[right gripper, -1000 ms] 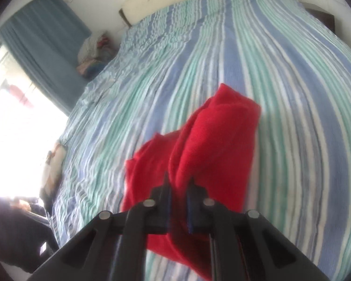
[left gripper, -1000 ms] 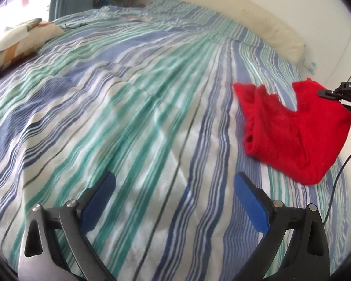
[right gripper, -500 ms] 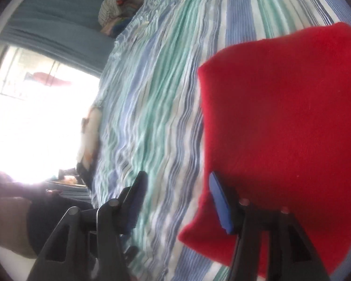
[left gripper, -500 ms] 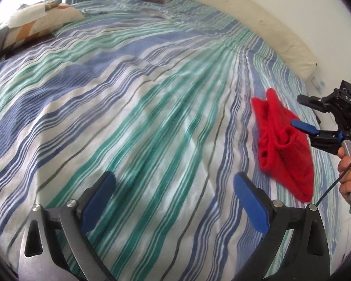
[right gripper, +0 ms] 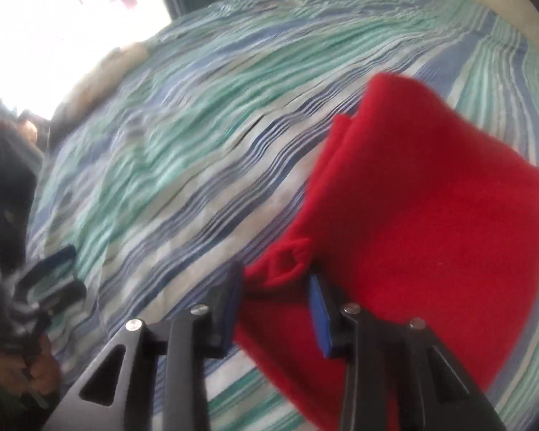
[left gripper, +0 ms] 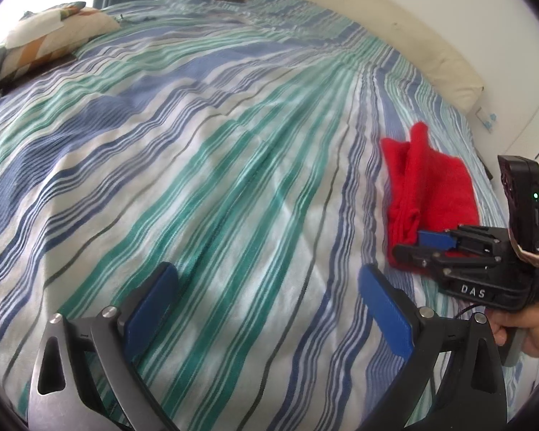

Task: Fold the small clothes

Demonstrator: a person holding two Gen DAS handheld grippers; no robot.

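We see the red garment (right gripper: 431,215) lying folded on the striped bedspread (left gripper: 197,165), at the right of both frames. Our right gripper (right gripper: 275,298) has just been closing, its jaws straddling the garment's near corner without pinching it. Our left gripper (left gripper: 269,298) hangs wide open over bare bedspread.

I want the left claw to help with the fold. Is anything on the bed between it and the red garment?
Nothing visible: only bare striped bedspread lies between the open left claw and the red garment. The right claw is at the garment's near edge.
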